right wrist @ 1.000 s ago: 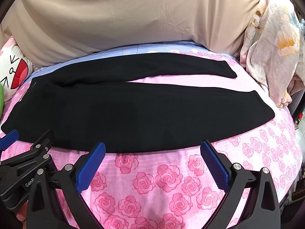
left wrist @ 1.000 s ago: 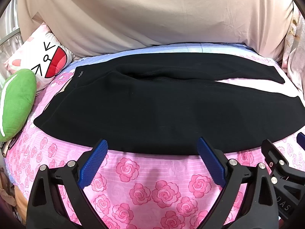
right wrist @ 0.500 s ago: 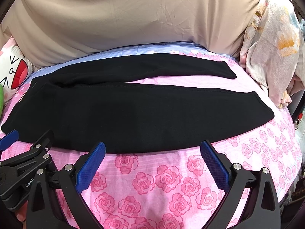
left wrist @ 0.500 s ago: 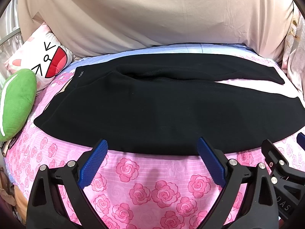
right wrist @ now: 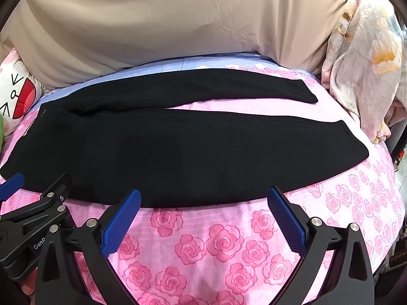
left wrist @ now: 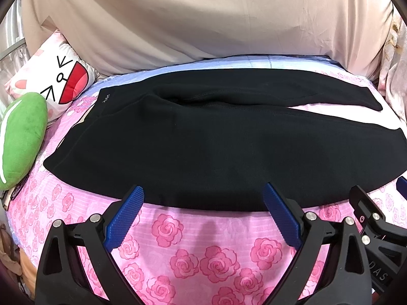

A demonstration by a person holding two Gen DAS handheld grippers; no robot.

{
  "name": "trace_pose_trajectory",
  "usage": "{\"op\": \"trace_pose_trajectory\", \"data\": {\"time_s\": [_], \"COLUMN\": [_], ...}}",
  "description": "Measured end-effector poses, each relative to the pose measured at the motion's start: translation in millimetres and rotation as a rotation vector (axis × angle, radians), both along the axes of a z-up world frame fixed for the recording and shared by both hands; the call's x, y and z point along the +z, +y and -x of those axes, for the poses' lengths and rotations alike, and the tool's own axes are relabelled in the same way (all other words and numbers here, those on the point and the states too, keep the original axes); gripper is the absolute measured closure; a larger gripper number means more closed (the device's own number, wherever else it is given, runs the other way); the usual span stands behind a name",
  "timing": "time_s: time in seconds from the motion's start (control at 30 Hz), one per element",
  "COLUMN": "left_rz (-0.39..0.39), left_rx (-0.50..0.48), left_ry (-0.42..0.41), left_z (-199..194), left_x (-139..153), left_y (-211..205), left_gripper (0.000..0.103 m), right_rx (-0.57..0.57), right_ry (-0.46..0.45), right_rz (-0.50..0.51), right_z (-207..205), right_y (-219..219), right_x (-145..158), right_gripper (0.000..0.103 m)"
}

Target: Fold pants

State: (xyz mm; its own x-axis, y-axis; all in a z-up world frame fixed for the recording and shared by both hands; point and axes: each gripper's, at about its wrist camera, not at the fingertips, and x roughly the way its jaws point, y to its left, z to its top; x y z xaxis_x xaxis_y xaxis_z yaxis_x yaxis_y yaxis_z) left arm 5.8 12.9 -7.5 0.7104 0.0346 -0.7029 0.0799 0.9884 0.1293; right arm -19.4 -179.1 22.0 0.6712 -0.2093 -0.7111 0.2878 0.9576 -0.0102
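Observation:
Black pants (left wrist: 203,147) lie flat across a pink rose-print bed sheet (left wrist: 193,249), waistband at the left, both legs running right and splayed apart. In the right wrist view the pants (right wrist: 190,152) show both leg ends at the right. My left gripper (left wrist: 203,193) hovers open just in front of the pants' near edge, blue pads wide apart, nothing between them. My right gripper (right wrist: 203,195) is open too, at the same near edge further right. Each gripper shows at the edge of the other's view.
A beige sheet (left wrist: 203,20) hangs as a wall behind the bed. A green plush (left wrist: 20,137) and a cartoon-face pillow (left wrist: 56,86) lie at the left. A crumpled floral blanket (right wrist: 363,71) is piled at the right.

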Motion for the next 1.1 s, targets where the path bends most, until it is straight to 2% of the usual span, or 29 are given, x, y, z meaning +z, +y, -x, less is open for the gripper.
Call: {"op": "trace_pose_trajectory", "data": {"time_s": [0.13, 0.23, 0.33, 0.4, 0.5, 0.63, 0.87, 1.1], "left_rz": [0.005, 0.018, 0.085, 0.123, 0.096, 0.081, 0.03, 0.151], "left_rx": [-0.001, 0.033, 0.094, 0.157, 0.259, 0.335, 0.446, 0.425], "left_ry": [0.011, -0.008, -0.011, -0.017, -0.033, -0.033, 0.039, 0.209], "left_z": [-11, -29, -63, -95, -139, -201, -311, -385], "left_x": [0, 8, 23, 33, 44, 50, 32, -12], "left_y": [1, 24, 72, 113, 156, 199, 255, 288], "left_gripper": [0.01, 0.009, 0.009, 0.009, 0.009, 0.006, 0.006, 0.006], "right_rx": [0.024, 0.029, 0.006, 0.001, -0.05, -0.084, -0.062, -0.077], "right_ry": [-0.004, -0.017, -0.042, -0.056, -0.05, -0.017, 0.046, 0.119], "right_rz": [0.002, -0.004, 0.005, -0.028, -0.104, -0.106, -0.157, -0.167], "right_z": [-9, -20, -40, -57, -105, -172, -262, -303], "right_y": [-7, -40, -102, -149, -235, -301, -349, -361], "right_x": [1, 10, 22, 26, 29, 23, -2, -27], "right_gripper": [0.005, 0.005, 0.005, 0.005, 0.005, 0.005, 0.006, 0.007]}}
